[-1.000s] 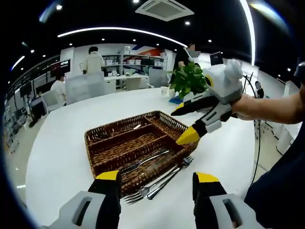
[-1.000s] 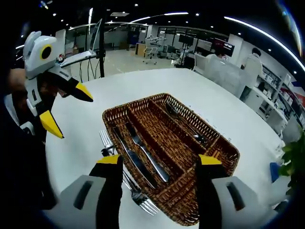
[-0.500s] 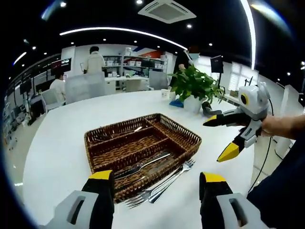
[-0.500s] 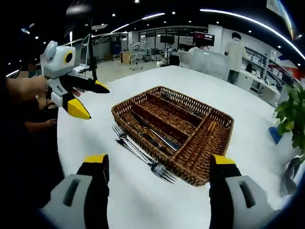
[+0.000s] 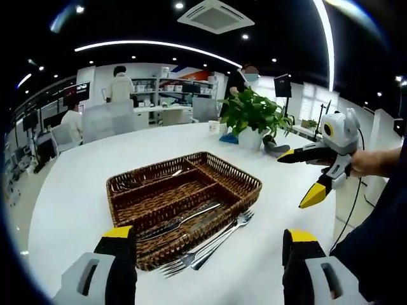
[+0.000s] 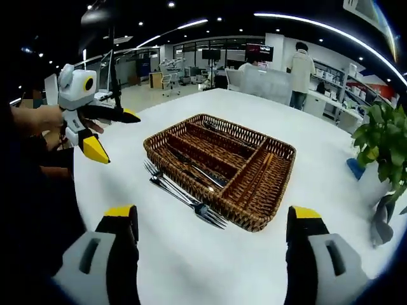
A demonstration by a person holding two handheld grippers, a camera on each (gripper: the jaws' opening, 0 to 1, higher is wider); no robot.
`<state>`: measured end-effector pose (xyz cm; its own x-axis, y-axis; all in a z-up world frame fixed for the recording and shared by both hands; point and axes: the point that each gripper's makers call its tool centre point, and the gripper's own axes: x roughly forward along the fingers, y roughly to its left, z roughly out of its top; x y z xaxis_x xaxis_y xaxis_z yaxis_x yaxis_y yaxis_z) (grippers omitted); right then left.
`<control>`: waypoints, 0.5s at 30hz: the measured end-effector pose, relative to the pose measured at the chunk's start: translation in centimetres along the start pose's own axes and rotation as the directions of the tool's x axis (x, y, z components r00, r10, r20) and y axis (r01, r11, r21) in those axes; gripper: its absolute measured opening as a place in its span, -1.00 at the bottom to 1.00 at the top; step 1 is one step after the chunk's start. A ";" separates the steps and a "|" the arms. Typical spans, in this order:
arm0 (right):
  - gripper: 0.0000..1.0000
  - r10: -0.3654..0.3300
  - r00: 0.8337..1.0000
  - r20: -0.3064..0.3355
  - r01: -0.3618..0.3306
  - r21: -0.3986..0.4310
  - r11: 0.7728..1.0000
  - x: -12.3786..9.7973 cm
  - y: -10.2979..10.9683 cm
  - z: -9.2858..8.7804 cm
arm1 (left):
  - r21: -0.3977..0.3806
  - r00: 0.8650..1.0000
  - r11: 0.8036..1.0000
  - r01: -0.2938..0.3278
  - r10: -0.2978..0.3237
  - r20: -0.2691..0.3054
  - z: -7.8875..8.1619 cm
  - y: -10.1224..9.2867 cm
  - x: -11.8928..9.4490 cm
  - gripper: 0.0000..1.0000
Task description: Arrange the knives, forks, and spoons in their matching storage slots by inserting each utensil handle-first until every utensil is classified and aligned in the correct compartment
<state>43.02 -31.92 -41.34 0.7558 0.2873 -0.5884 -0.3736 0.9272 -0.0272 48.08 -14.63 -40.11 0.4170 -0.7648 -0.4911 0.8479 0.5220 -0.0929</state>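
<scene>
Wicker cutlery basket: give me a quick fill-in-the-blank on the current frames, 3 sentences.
1. The forks lie on the white table, ____ the wicker basket.
2. Both grippers, the left gripper and the right gripper, have their jaws ____.
3. Knives lie in the basket compartment nearest the ____.

Missing words: outside; open; forks

Left gripper [image 5: 210, 244]: jaws spread wide, nothing between them, held in a hand [image 6: 39, 119] at the left of the right gripper view. Right gripper [image 6: 216, 222]: jaws likewise parted and empty, hand-held.
</scene>
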 end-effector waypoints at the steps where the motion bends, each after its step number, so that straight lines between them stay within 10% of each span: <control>1: 0.99 0.000 1.000 0.002 0.000 -0.001 1.000 0.0 0.0 0.1 | 0.002 1.000 1.000 0.002 -0.002 -0.006 -0.2 0.0 0.0 0.99; 15: 0.90 0.000 1.000 -0.002 0.000 -0.071 0.998 0.4 0.0 0.0 | 0.050 0.993 0.998 0.041 -0.035 -0.110 -2.8 -0.8 0.9 0.59</control>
<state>43.36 -31.75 -41.58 0.7547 0.2865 -0.5902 -0.4105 0.9080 -0.0843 46.84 -14.65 -42.93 0.3481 -0.7367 -0.5797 0.8796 0.4706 -0.0698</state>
